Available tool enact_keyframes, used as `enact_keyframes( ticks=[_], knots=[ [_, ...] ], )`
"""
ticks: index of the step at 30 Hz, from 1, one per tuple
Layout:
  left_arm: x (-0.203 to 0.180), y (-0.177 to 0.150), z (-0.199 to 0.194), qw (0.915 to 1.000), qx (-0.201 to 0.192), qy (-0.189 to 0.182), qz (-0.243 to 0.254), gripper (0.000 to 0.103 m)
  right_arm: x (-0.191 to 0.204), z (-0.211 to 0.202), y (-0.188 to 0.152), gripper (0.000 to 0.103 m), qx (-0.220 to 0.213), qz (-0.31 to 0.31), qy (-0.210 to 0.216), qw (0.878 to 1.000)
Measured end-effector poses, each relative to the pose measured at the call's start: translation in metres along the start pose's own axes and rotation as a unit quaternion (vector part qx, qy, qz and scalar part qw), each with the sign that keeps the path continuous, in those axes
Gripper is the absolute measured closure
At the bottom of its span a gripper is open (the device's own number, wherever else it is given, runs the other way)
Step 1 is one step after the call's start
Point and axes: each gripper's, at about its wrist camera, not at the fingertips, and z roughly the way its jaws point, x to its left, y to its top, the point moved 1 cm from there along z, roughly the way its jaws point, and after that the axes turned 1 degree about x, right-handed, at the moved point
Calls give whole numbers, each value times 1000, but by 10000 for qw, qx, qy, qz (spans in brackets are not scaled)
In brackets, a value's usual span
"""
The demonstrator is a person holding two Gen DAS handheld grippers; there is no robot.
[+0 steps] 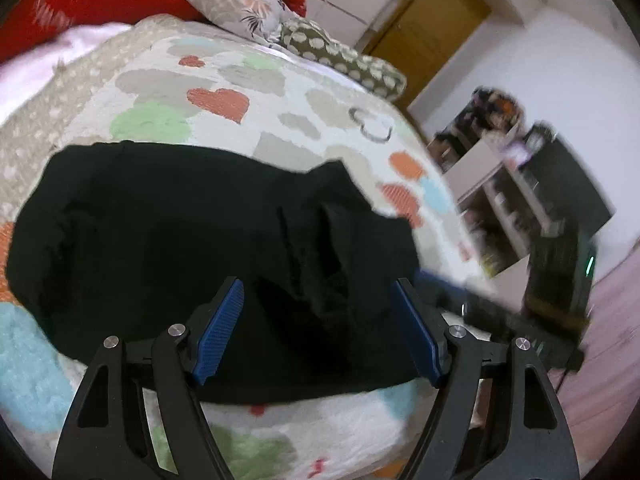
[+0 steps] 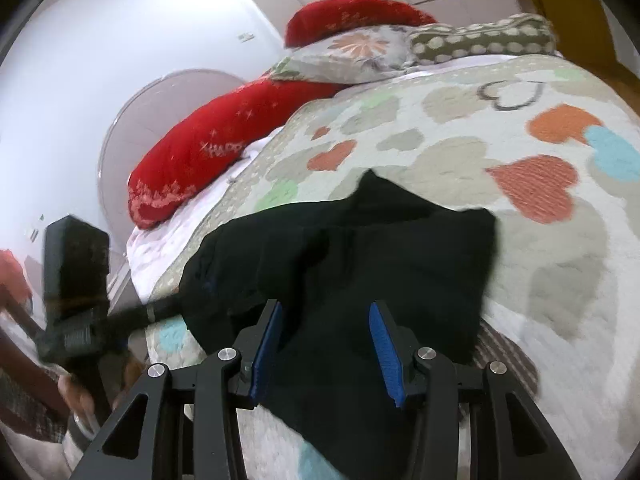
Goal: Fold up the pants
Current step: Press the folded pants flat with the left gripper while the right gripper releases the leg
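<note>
The black pants (image 1: 192, 248) lie bunched in a wide heap on the heart-patterned bedspread (image 1: 224, 92), near the bed's front edge. My left gripper (image 1: 318, 292) is open, its blue pads spread above the near part of the pants, holding nothing. In the right wrist view the pants (image 2: 380, 252) lie in front of my right gripper (image 2: 325, 312), which is open above the cloth with empty blue pads. The left gripper's body (image 2: 76, 280) shows blurred at the left of that view. The right gripper (image 1: 500, 316) shows blurred at the right of the left wrist view.
Red pillows (image 2: 208, 144), a floral pillow (image 2: 352, 54) and a dotted pillow (image 2: 480, 40) lie at the head of the bed. A wooden door (image 1: 424, 28) and shelves (image 1: 500, 168) stand beyond the bed's right side. The pink floor (image 1: 600, 360) lies right.
</note>
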Motion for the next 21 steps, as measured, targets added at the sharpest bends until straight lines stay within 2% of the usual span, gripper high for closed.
enact_keyframes(
  ticks=[1,2,5,8,13,16,18,20,21],
  knots=[
    [-2,-3,2,9997,-1,219,111,28,2,10,4,59,86,-95,-33,9999],
    [-2,-5,4,9992,-1,352,188,28,5,26,11,59,212,-232,-271,9991],
    [2,-11,4,9992,73,340,192,28,17,63,28,59,338,-594,-868,9939],
    [5,-9,-2,9993,-4,339,137,27,20,88,40,59,471,-729,-1158,9895],
    [-4,-5,-1,9992,-33,284,264,27,14,65,48,59,418,-479,-1096,9919],
    [-13,-2,5,9991,-48,238,358,28,7,29,40,58,216,-352,-1277,9909],
    [-19,0,11,9989,-65,151,437,28,4,10,25,57,239,-377,-1285,9907],
    [-20,1,22,9977,-63,434,520,27,1,-1,5,56,282,-386,-1327,9900],
    [-17,0,30,9952,-30,810,541,27,1,-1,-3,56,317,-386,-1313,9901]
  ],
)
